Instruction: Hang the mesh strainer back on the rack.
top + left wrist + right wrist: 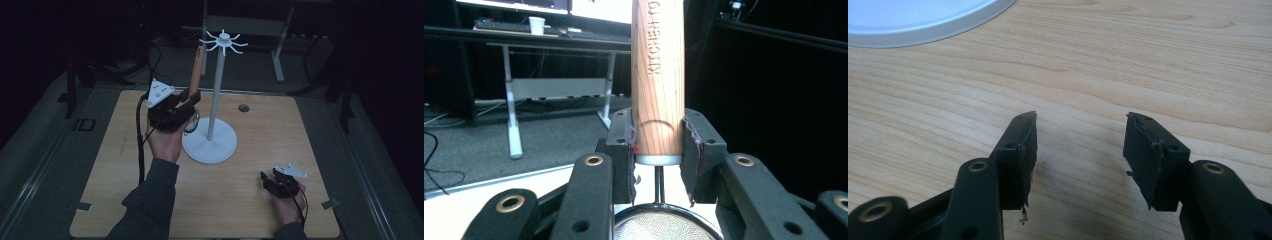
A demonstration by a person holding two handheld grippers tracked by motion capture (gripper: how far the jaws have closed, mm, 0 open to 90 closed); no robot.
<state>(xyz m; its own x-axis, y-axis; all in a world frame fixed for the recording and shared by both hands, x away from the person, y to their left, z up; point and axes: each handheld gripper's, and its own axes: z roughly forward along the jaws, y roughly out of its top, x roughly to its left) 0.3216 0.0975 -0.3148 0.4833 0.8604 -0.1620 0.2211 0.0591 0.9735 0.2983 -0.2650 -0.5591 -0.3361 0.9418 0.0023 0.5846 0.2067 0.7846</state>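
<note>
Plainly, in the high view the left tool (pixel 187 102) holds a small strainer by its wooden handle (pixel 196 70), the handle standing nearly upright and leaning a little toward the white rack (pixel 216 100). The rack's round base (pixel 212 145) sits on the bench (pixel 260 200) just beside the left hand (pixel 165 137), and its crown of hooks (pixel 223 42) spreads at the top of the pole, close to the handle's upper end. The step in hand looks like hanging the strainer on that rack: it is lifted but not yet on a hook. The right tool (pixel 270 182) rests low on the bench, well apart from the rack.

From the left gripper view, the jaws are clamped on the lower end of the wooden handle (pixel 657 75), one pad on each side, with the metal neck and the rim of the mesh bowl (pixel 659 220) hanging below between the arms. Whether the handle's far end has a hole or a loop I cannot tell.

Seen through the right gripper view, the right tool (pixel 1080 145) stands open with nothing between its jaws, over bare wood, the rack's base (pixel 923 20) at the top left. The next move, as I judge it, calls for raising the handle's top to a hook and easing it on without knocking the pole.
</note>
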